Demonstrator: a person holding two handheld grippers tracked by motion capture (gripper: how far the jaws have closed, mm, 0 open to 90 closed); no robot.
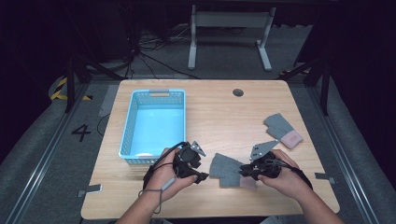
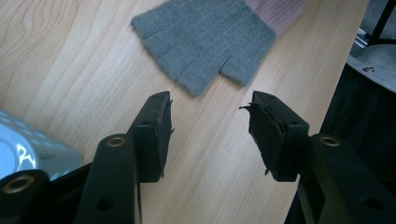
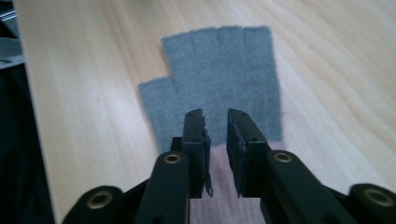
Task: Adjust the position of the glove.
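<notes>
A grey fingerless glove [image 1: 226,169] with a pink cuff lies flat near the table's front edge, between my two grippers. My left gripper [image 1: 201,176] sits just left of it. In the left gripper view the jaws [image 2: 210,126] stand wide apart over bare wood, and the glove [image 2: 205,39] lies a short way ahead of them. My right gripper [image 1: 243,171] is at the glove's right end. In the right gripper view its jaws [image 3: 216,122] stand close together with a narrow gap, low over the cuff end of the glove [image 3: 224,79]. Nothing visibly sits pinched between them.
A second grey glove [image 1: 282,129] with a pink cuff lies at the table's right. A light blue plastic basket [image 1: 128,133] stands at the left, its corner [image 2: 28,149] close to my left gripper. A round cable hole [image 1: 238,92] is near the far edge.
</notes>
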